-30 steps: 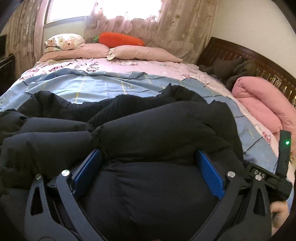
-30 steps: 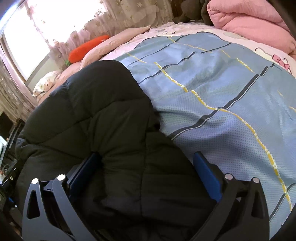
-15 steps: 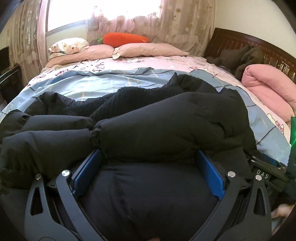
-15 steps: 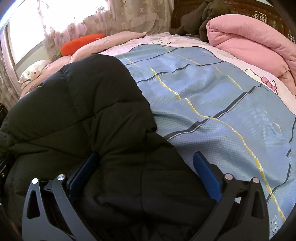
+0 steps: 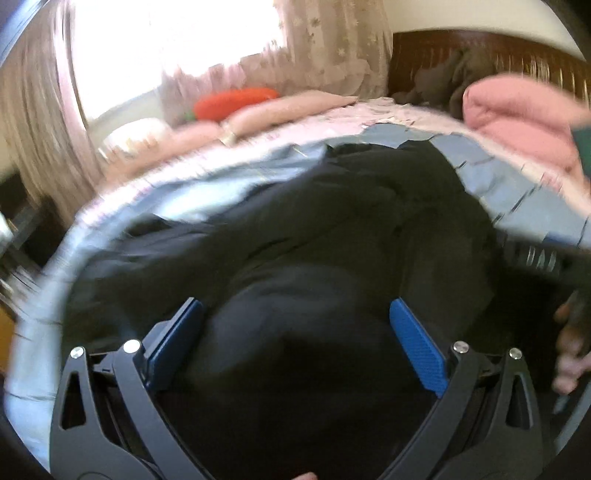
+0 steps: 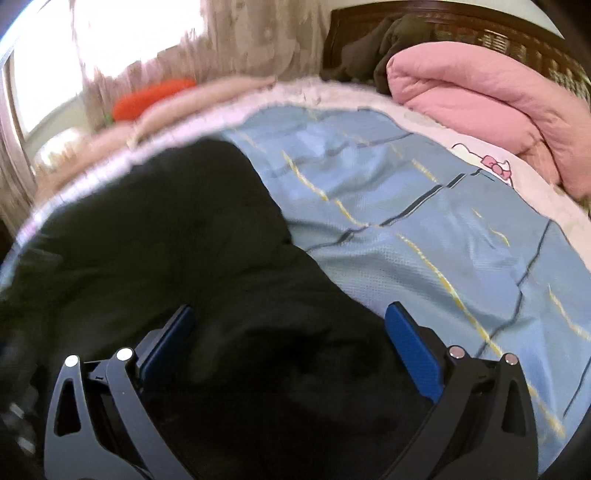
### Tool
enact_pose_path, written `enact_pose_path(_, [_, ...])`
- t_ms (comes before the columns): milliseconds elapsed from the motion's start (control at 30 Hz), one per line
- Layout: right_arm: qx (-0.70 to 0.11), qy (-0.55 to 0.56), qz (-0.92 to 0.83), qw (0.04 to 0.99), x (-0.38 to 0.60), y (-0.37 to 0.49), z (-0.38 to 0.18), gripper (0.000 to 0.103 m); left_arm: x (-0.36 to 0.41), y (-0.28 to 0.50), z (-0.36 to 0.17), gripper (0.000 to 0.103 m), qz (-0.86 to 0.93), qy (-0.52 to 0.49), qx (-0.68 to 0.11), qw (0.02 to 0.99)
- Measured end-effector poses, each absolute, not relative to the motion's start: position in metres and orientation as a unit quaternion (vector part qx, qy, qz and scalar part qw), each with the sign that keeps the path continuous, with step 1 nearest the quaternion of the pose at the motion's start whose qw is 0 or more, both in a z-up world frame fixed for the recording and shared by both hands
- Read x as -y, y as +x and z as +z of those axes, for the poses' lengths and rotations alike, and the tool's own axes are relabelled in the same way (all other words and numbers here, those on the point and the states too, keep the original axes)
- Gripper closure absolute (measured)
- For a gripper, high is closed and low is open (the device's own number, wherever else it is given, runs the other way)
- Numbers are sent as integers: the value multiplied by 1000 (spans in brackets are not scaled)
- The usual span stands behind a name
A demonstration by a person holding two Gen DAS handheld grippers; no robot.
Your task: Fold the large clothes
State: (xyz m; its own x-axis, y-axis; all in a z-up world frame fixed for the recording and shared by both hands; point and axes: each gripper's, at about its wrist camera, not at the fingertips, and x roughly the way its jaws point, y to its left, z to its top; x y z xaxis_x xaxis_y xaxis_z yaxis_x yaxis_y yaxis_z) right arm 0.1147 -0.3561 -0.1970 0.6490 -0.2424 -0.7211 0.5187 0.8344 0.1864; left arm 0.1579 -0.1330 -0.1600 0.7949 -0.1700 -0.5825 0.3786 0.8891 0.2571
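A black puffy jacket (image 5: 332, 236) is spread over the near part of the bed, on top of a light blue sheet (image 6: 424, 229) with yellow and dark stripes. In the left wrist view the left gripper (image 5: 295, 332) is seen with its blue pads (image 5: 415, 347) spread wide, and the jacket bulges up between them; whether any fabric is actually pinched can't be told, since the pads sit apart with padding just filling the gap. Same deal on the other side: the right gripper (image 6: 291, 332) is held wide, blue pads (image 6: 410, 343) on either side of a dark fold of the jacket, right at the jacket's edge where the sheet starts. Both views are pretty smeared with motion blur, so fine detail is lost. At the right edge of the left view a hand (image 5: 569, 354) is seen wrapped around a dark handle, with part of the other tool beside it. Further back, a pink quilt (image 6: 491, 99) is bundled up against a dark wooden headboard (image 6: 461, 26), with some dark clothes (image 6: 373, 48) piled just beside it. An orange carrot-shaped cushion (image 5: 236, 101) is lying on pink pillows (image 5: 280, 110) below a bright window with flowery curtains (image 5: 332, 44).
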Motion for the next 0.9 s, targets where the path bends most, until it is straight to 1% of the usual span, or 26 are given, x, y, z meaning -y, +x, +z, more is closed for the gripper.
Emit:
enact_pose_path(67, [-392,194,-172,883,338,119,-185,1,126,140,-152,2,-125,200,-256,937])
enact_pose_path(100, [-390,188,-155,888,327,115,-177,1,121,135,-148,2,-107,192,-252,942])
enact_pose_path(200, [-366,165,-137,906,299,98,-154,1,103,133,-134,2,-91,130,-286,945])
enact_pose_path(300, [-345,133,-124,921,278,80,-127,1,80,116,-110,2,-63,79,-272,957])
enact_pose_path(367, [-304,116,-143,935,271,62,-104,1,58,106,-91,2,-37,39,-266,962])
enact_pose_path(433, [-235,87,-181,951,267,40,-77,1,34,93,-66,2,-8,5,-265,964])
enact_pose_path(467, [-203,70,-202,955,265,29,-64,1,23,82,-53,2,7,-3,-251,968])
enact_pose_path(533, [-170,45,-223,959,262,9,-44,1,10,60,-32,2,18,-15,-232,972])
enact_pose_path(567, [-169,44,-224,959,262,-1,-38,1,3,51,-24,2,17,-25,-243,970])
enact_pose_path(633, [-196,75,-201,957,266,-16,-36,1,-5,39,-20,2,-3,-51,-287,957])
enact_pose_path(667, [-225,101,-168,954,270,-18,-40,1,-9,31,-21,2,-21,-66,-300,952])
enact_pose_path(700, [-279,141,-117,943,275,-17,-50,1,-10,18,-25,2,-37,-81,-303,949])
enact_pose_path(767, [-350,213,-46,911,282,-17,-73,1,-7,-1,-39,2,-42,-83,-310,946])
enact_pose_path(800, [-373,274,-7,886,289,-21,-94,1,-4,-7,-51,2,-40,-80,-322,942])
enact_pose_path(867, [-405,325,5,855,296,-31,-127,1,0,-13,-75,2,-29,-88,-357,930])
enact_pose_path(900, [-421,334,-1,843,299,-34,-140,1,-3,-15,-92,2,-27,-114,-384,916])
